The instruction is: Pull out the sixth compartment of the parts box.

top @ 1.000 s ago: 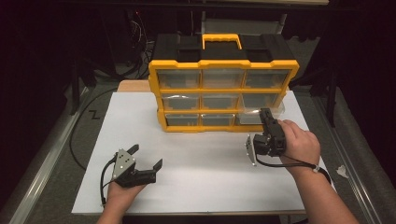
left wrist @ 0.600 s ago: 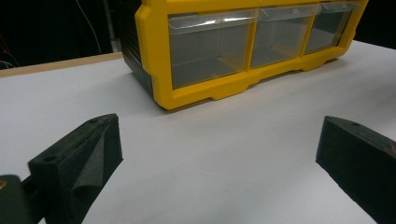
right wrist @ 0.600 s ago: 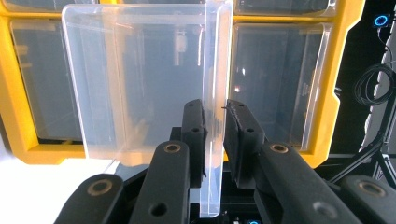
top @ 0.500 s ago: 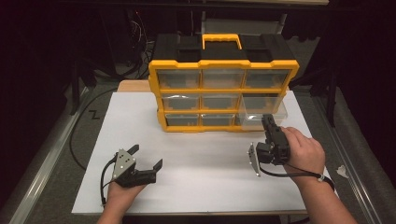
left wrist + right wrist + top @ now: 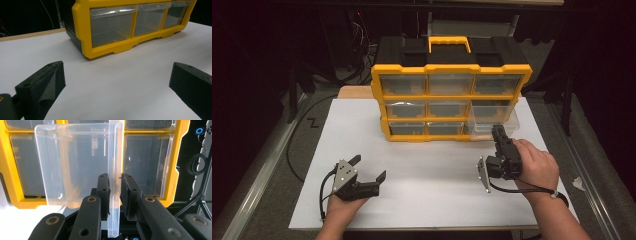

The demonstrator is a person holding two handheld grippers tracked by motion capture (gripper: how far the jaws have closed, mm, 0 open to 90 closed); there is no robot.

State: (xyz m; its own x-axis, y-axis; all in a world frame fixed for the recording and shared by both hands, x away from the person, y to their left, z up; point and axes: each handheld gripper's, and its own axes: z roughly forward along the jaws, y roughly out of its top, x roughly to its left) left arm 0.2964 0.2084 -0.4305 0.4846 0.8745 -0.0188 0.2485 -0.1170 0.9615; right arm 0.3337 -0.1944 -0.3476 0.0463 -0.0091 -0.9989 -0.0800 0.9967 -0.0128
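Right gripper view has the right gripper clenched on the front lip of a clear plastic drawer, the two black jaws pinching that thin wall edge-on. In the high view the drawer juts out of the bottom-right slot of the yellow organizer, which stands toward the far edge of the white table; whether it has come fully free of its slot I cannot tell. The left gripper rests near the front left corner of the table, released, jaws wide and holding nothing.

The hold is narrow and the plastic slick — a pull that is not straight could twist the lip out of the jaws, or jam the drawer in its rails. Nothing braces the organizer either, so a sticking drawer would likely drag the whole cabinet toward the near edge, or tip it. Once clear of the slot, the drawer hangs from one wall and may swing down.
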